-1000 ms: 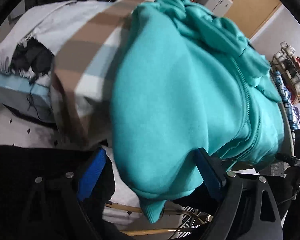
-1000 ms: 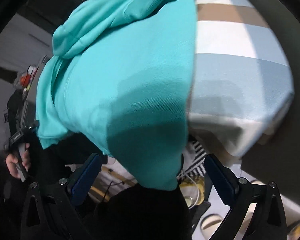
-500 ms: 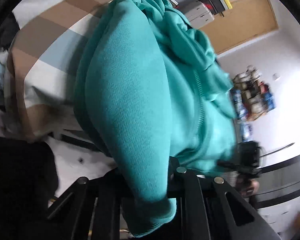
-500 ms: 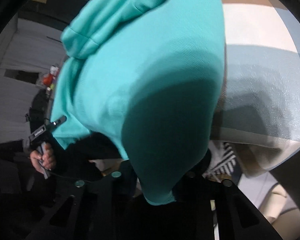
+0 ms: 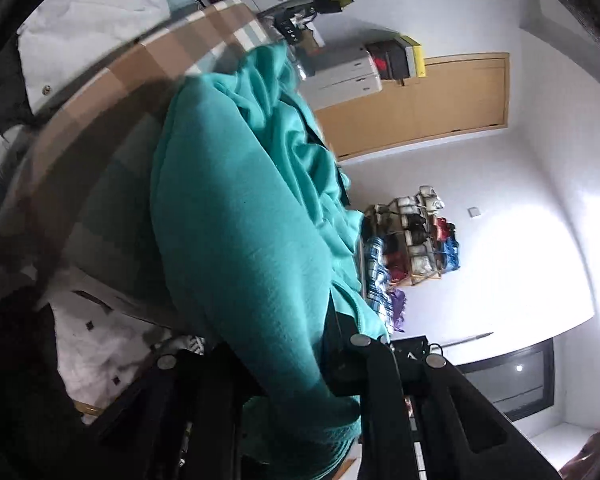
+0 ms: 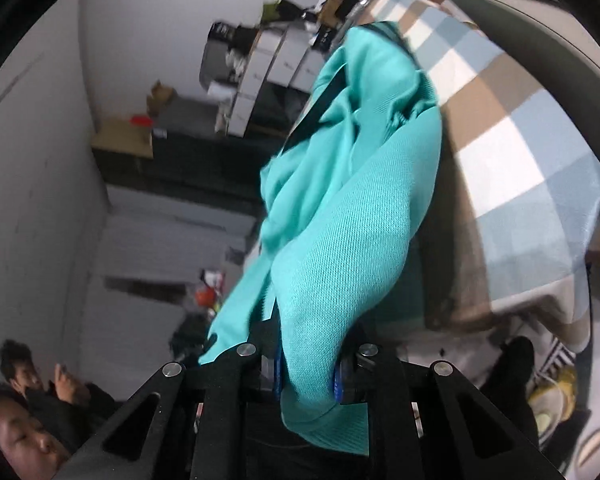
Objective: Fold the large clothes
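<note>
1. The left claw point(image 5: 296, 364) is clenched on a thick fold of the teal hoodie point(image 5: 236, 216). The right claw point(image 6: 306, 376) is closing, its blue pads already pressing a bunched hoodie edge between them.
2. The hoodie runs from each claw toward 12 o'clock, its far end draped on the checked bed point(image 6: 512, 152). In the right view the bed lies at 2 o'clock.
3. Risk: both grips look like they take bunched folds, not one flat hem. A layer may slip out under pull, and the fold would come out crooked.
4. Risk: the far end rests on the bed, so dragging could rumple it or tug the cover.
5. Risk: uneven pull between the claws would twist the cloth.
6. No readable writing or brand shows. The boxes point(image 5: 340, 76) at 12 o'clock in the left view are too small to read.
</note>
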The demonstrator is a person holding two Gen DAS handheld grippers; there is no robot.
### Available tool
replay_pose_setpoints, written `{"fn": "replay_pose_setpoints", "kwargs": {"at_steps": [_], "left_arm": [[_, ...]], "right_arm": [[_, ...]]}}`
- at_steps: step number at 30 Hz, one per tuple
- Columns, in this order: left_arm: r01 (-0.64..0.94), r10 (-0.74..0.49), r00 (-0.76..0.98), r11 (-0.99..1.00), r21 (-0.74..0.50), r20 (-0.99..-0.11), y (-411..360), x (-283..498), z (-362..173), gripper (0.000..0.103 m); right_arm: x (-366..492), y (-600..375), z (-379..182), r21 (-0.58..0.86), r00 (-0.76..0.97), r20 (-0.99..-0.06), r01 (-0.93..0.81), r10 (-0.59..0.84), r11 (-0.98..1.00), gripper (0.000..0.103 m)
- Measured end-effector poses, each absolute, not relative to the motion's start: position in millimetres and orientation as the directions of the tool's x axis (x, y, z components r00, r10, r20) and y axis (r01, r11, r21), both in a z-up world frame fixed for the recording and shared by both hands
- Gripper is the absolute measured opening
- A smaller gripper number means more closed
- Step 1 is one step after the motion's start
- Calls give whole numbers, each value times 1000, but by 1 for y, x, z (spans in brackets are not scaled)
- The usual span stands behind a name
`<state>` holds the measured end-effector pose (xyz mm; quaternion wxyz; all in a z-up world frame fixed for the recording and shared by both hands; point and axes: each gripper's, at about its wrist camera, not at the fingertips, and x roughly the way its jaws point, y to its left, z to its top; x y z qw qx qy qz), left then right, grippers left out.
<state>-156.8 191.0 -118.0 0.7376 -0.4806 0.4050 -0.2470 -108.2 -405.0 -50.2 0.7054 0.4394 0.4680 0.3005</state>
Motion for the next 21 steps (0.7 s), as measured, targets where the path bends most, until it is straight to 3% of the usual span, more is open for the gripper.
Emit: {"fn": "replay_pose_setpoints", "kwargs": {"at_steps": [4, 7, 10, 13, 14, 15, 16, 17, 20, 21], "left_arm": [[-71, -740, 490, 492, -868, -460, 172, -165, -147, 11], [-68, -659, 467, 638, -767, -590, 140, -176, -161, 13], [-42, -575, 478, 740, -671, -664, 109, -181, -170, 26], [-52, -504, 486, 799, -600, -714, 87, -177, -185, 40], [-57, -492, 480, 809, -585, -727, 82, -174, -191, 50], [-87, -473, 462, 817, -570, -750, 79, -171, -201, 52], [-130, -455, 448, 819, -559, -770, 77, -169, -211, 52], [-149, -436, 441, 827, -543, -785, 75, -166, -214, 52], [-193, -322, 474, 870, -454, -820, 74, -165, -216, 54], [-191, -305, 476, 880, -436, -825, 72, -162, -216, 62]], "right_arm": [[-110, -393, -79, 800, 313, -573, 10, 758, 600, 18], [-110, -379, -95, 739, 203, -654, -34, 729, 673, 20], [-103, -366, -102, 612, 156, -760, -150, 630, 776, 27], [-106, -351, -102, 515, 189, -788, -319, 586, 796, 40], [-109, -347, -101, 494, 193, -794, -350, 577, 796, 50], [-111, -344, -103, 488, 186, -792, -380, 582, 786, 57], [-112, -340, -106, 489, 175, -790, -399, 588, 776, 72], [-112, -336, -112, 494, 161, -787, -413, 595, 765, 78], [-106, -327, -123, 541, 130, -755, -429, 643, 723, 78], [-105, -329, -131, 563, 125, -737, -428, 664, 707, 78]]}}
